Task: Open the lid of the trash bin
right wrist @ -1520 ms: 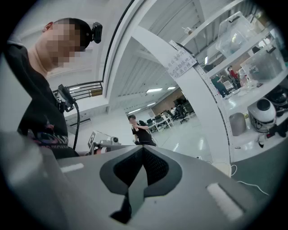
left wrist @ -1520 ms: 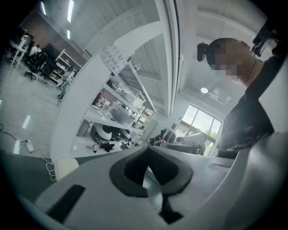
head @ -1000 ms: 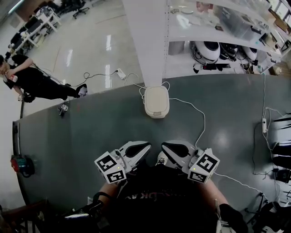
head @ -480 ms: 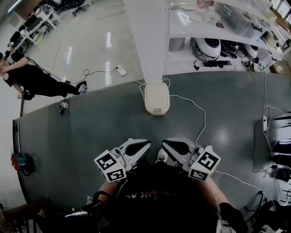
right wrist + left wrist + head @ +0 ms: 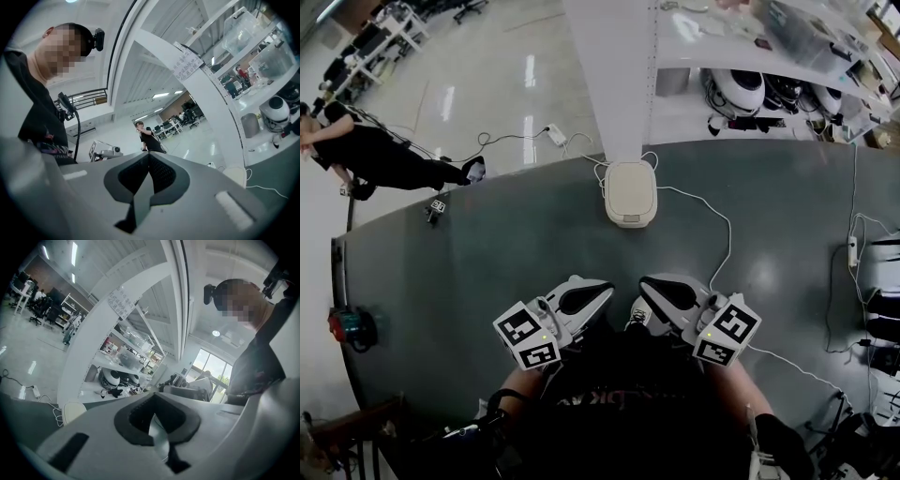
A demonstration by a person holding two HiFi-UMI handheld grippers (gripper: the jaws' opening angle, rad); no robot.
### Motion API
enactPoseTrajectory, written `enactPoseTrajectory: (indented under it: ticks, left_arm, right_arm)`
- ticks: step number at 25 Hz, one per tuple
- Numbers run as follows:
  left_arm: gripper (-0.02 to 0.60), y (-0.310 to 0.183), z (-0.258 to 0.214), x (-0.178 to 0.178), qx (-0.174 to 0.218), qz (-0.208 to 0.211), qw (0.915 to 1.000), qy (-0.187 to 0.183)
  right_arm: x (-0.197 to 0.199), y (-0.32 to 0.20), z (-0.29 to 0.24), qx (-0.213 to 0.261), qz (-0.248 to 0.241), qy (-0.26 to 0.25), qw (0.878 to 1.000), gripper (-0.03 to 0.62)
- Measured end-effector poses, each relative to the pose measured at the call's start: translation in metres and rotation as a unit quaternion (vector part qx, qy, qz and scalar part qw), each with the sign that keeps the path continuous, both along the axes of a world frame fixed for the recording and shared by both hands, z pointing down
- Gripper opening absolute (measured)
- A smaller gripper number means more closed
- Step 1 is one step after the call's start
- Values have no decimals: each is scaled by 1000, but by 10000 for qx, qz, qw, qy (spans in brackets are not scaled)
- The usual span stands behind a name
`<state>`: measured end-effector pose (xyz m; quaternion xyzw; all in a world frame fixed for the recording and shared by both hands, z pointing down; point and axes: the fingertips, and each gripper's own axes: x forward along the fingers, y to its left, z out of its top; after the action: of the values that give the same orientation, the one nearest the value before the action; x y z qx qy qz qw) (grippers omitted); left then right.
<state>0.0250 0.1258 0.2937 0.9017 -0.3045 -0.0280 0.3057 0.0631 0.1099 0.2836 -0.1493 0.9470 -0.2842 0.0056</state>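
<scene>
The trash bin (image 5: 630,194) is a small cream bin with its lid down. It stands on the dark green floor at the foot of a white pillar (image 5: 609,75). My left gripper (image 5: 596,294) and right gripper (image 5: 649,294) are side by side close to my body, well short of the bin, and both point toward it. Each has its jaws together with nothing between them. In the left gripper view the bin (image 5: 73,411) shows low at the left past the shut left gripper (image 5: 154,417). In the right gripper view the bin (image 5: 235,175) sits low at the right, beyond the shut right gripper (image 5: 148,165).
A white cable (image 5: 717,230) runs from the bin across the floor to my right. A power strip (image 5: 851,251) lies at the far right. Shelves with white round machines (image 5: 741,89) stand behind the pillar. A person in black (image 5: 380,159) is at the far left, and a red object (image 5: 345,326) lies at the floor's left edge.
Both grippers stay where they were, still shut. Only the head view has shifted slightly, so the bin sits a little lower and further right in the picture.
</scene>
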Motion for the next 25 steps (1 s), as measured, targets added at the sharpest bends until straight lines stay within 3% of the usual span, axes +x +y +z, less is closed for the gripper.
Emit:
enactPoseTrajectory:
  ticks: [10, 15, 21, 25]
  left_arm:
    - [5, -2, 25, -1, -114, 235, 9990, -361]
    - [5, -6, 41, -9, -101, 492, 9967, -638]
    - [5, -17, 60, -34, -238, 693, 9948, -701]
    - [5, -21, 81, -52, -446, 879, 9920, -786]
  right_arm:
    - [1, -27, 30, -275, 394, 132, 9988, 8]
    - [-2, -53, 66, -360, 784, 499, 9950, 8]
    - [-10, -96, 143, -750, 1369, 1036, 9823, 41]
    - [-19, -125, 205, -1434, 1719, 1068, 9688, 66]
